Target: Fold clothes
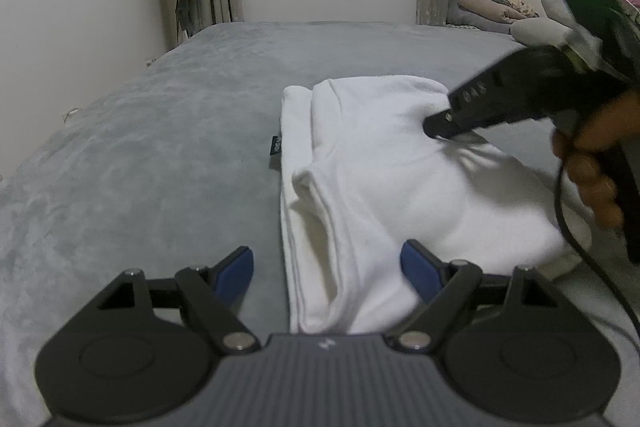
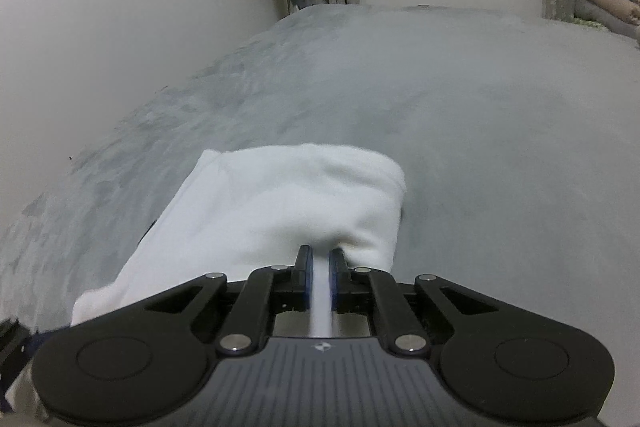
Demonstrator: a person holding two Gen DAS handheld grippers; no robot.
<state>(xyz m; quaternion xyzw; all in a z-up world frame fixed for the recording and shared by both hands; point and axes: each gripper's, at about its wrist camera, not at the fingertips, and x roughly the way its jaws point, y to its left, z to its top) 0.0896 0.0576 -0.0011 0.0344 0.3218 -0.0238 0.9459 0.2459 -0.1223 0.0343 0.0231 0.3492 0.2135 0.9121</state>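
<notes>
centre-right of the left wrist view, the white garment (image 1: 380, 179) lay on the grey bed cover (image 1: 160, 147), already folded over in layers, edges uneven; more folds or tidying looked left. right gripper (image 2: 320, 263) was pinched tight on a fold of it. left gripper (image 1: 328, 267) stood wide, straddling the near edge, gripping nothing.
</notes>
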